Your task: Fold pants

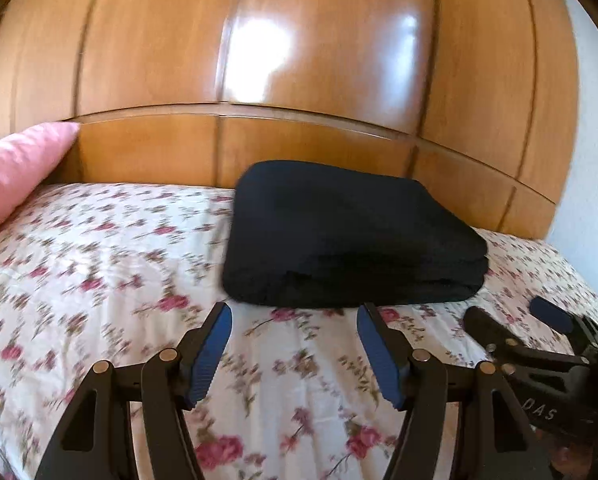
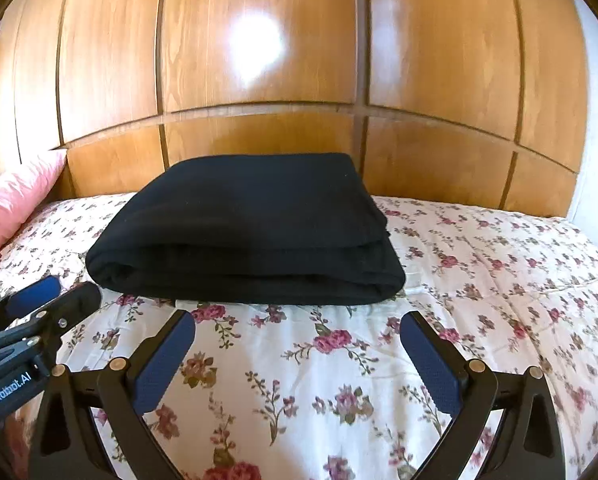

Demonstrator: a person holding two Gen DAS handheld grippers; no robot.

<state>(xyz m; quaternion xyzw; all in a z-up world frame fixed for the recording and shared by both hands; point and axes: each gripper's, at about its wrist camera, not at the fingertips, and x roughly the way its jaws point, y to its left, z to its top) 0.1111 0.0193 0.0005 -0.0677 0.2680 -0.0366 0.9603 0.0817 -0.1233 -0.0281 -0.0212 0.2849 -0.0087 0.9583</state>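
The black pants [image 2: 247, 232] lie folded into a thick, neat rectangle on the floral bedspread [image 2: 339, 380], close to the wooden panels; they also show in the left wrist view [image 1: 347, 240]. My left gripper [image 1: 295, 320] is open and empty, just short of the bundle's near edge. It also shows at the left of the right wrist view [image 2: 55, 292]. My right gripper [image 2: 299, 324] is open and empty, a little short of the bundle's near edge, and it shows at the right of the left wrist view [image 1: 515, 316]. Neither gripper touches the pants.
A pink pillow [image 1: 15, 172] leans at the left end of the bed, also in the right wrist view [image 2: 15, 204]. Glossy wooden panels [image 2: 259, 80] rise right behind the bed. A white wall [image 1: 591, 180] stands at the right.
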